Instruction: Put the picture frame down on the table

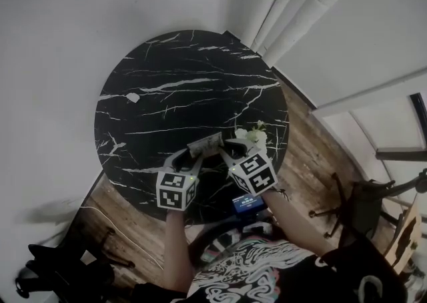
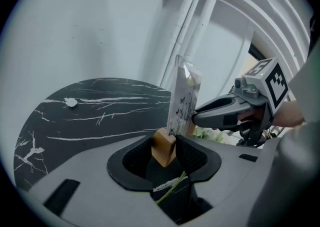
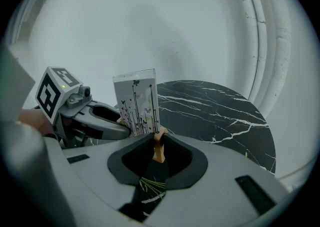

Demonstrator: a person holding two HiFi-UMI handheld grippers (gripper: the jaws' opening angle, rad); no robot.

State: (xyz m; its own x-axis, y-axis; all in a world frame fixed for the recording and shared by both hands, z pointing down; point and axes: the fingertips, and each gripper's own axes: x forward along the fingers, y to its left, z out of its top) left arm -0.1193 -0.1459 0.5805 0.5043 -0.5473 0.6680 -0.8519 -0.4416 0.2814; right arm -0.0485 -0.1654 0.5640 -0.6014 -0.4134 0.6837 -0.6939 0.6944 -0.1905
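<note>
The picture frame (image 1: 205,143) is a clear panel printed with thin dark stems, standing upright in a small wooden base. It is over the near edge of the round black marble table (image 1: 173,88). My left gripper (image 2: 165,143) is shut on the wooden base (image 2: 164,148), and the panel (image 2: 182,98) rises just beyond the jaws. My right gripper (image 3: 159,141) is shut on the same base (image 3: 159,148) from the other side, with the panel (image 3: 136,103) above it. Each gripper shows in the other's view. I cannot tell whether the base touches the table.
White flowers (image 1: 256,136) lie on the table just right of the frame. A small white scrap (image 1: 132,97) lies at the far left. Pale pipes (image 1: 293,8) run down the wall behind. A dark chair (image 1: 353,205) stands on the wooden floor to the right.
</note>
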